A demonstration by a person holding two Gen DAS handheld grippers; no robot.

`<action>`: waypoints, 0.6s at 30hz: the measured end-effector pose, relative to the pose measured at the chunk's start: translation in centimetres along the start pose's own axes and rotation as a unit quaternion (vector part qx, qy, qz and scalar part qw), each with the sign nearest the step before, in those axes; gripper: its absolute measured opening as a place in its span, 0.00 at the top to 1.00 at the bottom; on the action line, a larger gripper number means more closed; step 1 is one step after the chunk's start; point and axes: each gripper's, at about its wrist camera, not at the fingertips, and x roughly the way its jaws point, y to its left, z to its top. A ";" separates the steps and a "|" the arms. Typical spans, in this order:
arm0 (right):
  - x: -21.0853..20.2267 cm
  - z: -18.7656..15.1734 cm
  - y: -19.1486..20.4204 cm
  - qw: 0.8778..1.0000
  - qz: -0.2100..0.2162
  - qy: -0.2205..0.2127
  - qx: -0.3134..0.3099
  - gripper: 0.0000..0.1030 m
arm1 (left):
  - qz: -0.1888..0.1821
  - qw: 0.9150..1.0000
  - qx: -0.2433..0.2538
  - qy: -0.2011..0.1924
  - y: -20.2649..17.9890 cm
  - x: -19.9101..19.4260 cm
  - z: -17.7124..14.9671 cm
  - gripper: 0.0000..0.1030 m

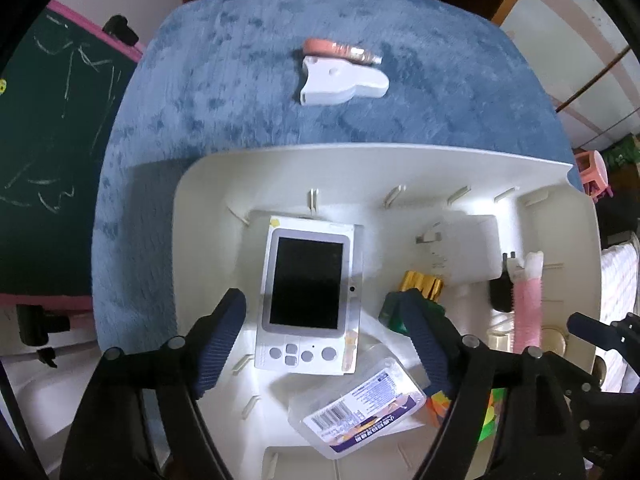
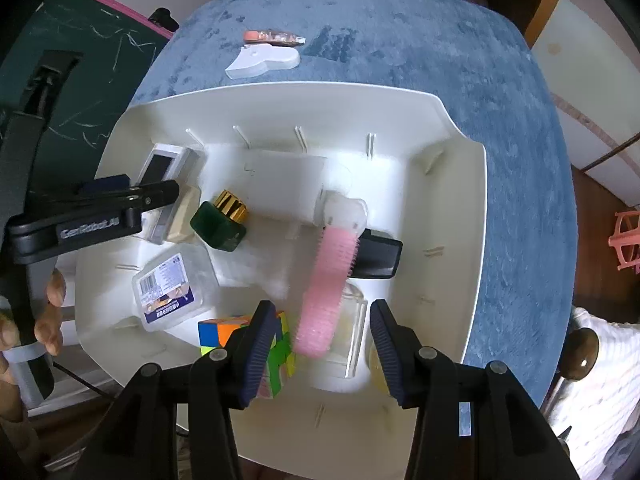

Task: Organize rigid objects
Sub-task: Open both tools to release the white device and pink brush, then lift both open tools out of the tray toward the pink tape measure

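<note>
The white bin (image 2: 472, 240) sits on a blue plush table cover (image 2: 460, 60) and holds most of the rigid objects; nearest the right gripper (image 2: 320, 348), whose dark ribbed fingers (image 2: 260, 354) are spread wide and pinch nothing, lies a multicoloured puzzle cube (image 2: 218, 330) partly behind the left-hand finger; between the fingers a pink bristled hair roller (image 2: 326, 288) lies tilted over a clear square container (image 2: 352, 336); to the left of the cube rests a clear plastic case with a barcode label (image 2: 170, 290); beyond the roller, touching its right side, is a flat black object (image 2: 378, 258), and further back a dark green bottle with a gold cap (image 2: 220, 220) lies on its side just beside a large white boxy item (image 2: 288, 188); the left gripper (image 2: 120, 200) reaches in from the left edge over the white handheld device (image 2: 160, 168).

In the left wrist view the left gripper (image 1: 322, 344) hangs over the bin's floor with its fingers (image 1: 218, 346) wide apart, holding nothing; the white handheld device (image 1: 306, 292), dark screen up with grey buttons at its near end, lies between them; the labelled case (image 1: 356, 408) lies nearer, below the device; the green bottle (image 1: 416, 292) shows just past the right-hand finger.

Outside the bin, on the far part of the cover, a white plastic piece (image 1: 342, 80) lies touching an orange-capped tube (image 1: 340, 50) behind it; a dark chalkboard (image 1: 52, 132) stands off the table's left side.
</note>
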 end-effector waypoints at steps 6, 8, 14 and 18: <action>-0.3 0.4 0.7 1.000 -0.001 -0.004 -0.008 0.52 | -0.022 1.000 -0.003 -0.017 0.3 -2.1 0.5 0.20; -0.5 0.5 1.0 1.000 -0.002 -0.008 -0.012 0.52 | -0.031 0.999 -0.003 -0.022 0.3 -2.7 0.6 0.20; -1.5 0.8 1.9 0.999 0.006 -0.023 -0.021 0.52 | -0.042 0.998 -0.010 -0.039 1.0 -4.5 1.4 0.20; -2.1 1.3 2.5 0.999 0.014 -0.033 -0.027 0.52 | -0.046 0.998 -0.015 -0.049 1.5 -5.5 2.0 0.20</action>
